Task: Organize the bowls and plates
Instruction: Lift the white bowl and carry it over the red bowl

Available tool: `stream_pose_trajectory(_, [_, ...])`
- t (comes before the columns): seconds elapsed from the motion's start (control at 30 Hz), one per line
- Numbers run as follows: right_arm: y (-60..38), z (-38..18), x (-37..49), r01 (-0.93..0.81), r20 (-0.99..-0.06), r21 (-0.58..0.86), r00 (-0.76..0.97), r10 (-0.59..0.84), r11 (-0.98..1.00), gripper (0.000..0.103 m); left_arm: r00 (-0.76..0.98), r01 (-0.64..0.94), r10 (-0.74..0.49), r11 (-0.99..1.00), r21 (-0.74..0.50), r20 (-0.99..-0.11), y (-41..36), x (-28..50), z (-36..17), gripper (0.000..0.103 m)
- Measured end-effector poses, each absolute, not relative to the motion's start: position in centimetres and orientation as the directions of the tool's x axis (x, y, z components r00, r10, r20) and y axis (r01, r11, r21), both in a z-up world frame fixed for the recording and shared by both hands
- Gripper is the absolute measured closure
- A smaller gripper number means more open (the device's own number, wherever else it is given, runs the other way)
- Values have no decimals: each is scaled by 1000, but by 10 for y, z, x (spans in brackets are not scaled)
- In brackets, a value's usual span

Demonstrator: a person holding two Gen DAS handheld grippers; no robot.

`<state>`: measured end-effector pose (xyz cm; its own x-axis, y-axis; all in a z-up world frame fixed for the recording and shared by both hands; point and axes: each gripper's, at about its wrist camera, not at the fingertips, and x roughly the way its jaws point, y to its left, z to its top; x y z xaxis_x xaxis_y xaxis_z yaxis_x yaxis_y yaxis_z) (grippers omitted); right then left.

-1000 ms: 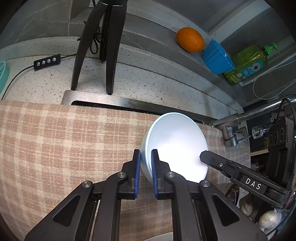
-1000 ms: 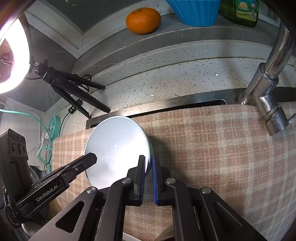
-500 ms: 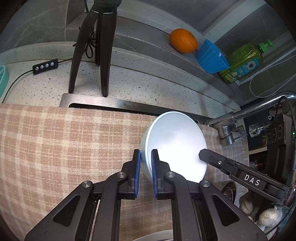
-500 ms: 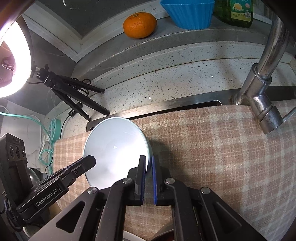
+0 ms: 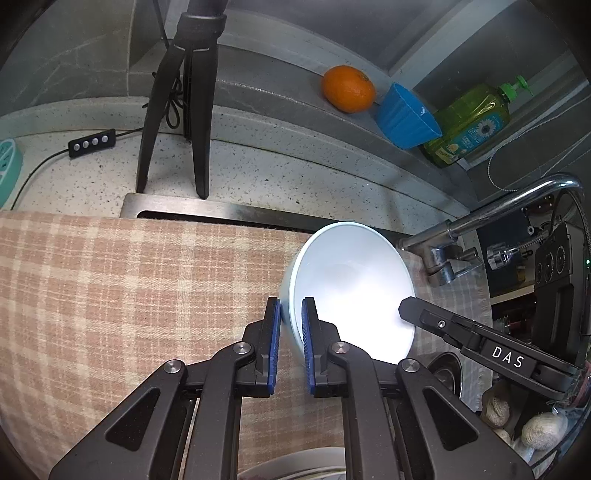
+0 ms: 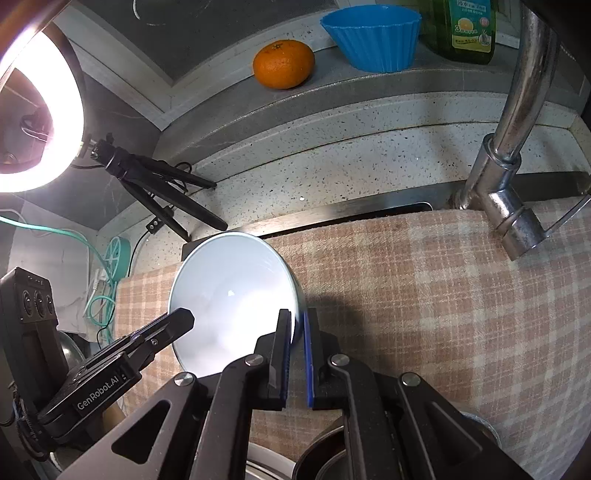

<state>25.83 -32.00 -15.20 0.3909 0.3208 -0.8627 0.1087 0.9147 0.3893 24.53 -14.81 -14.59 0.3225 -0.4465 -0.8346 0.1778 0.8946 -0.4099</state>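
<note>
**Two grippers share one pale bowl over the plaid cloth**

The left gripper [image 5: 290,317] reaches forward and slightly downward, its jaws clenched on the left rim of the white bowl [image 5: 351,291], one blue pad outside the wall and one inside. The right gripper [image 6: 296,328] comes in from the opposite side, jaws likewise clamped on the bowl's [image 6: 232,295] right rim. Each wrist view shows the other gripper's black fingertip lying against the far edge of the bowl. The bowl is tilted, its hollow turned toward the cameras, held above the checked cloth [image 5: 129,295] that covers the sink; whether it touches the cloth cannot be told.

Behind the cloth runs the speckled bench [image 5: 277,173], with a black tripod [image 5: 177,110] standing on it. On the ledge above sit an orange [image 6: 283,63], a blue fluted cup [image 6: 373,35] and a green soap bottle [image 5: 469,123]. The chrome faucet [image 6: 513,147] rises at the right, and a lit ring lamp [image 6: 55,110] glows at the left.
</note>
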Motion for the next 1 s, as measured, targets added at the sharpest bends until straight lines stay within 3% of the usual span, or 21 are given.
stream_pose_trajectory(1.0, [-336,-114,199,108,-843,395,437,313,912,97,363,253,-474,879,-405,-802,-162,189,-100,93])
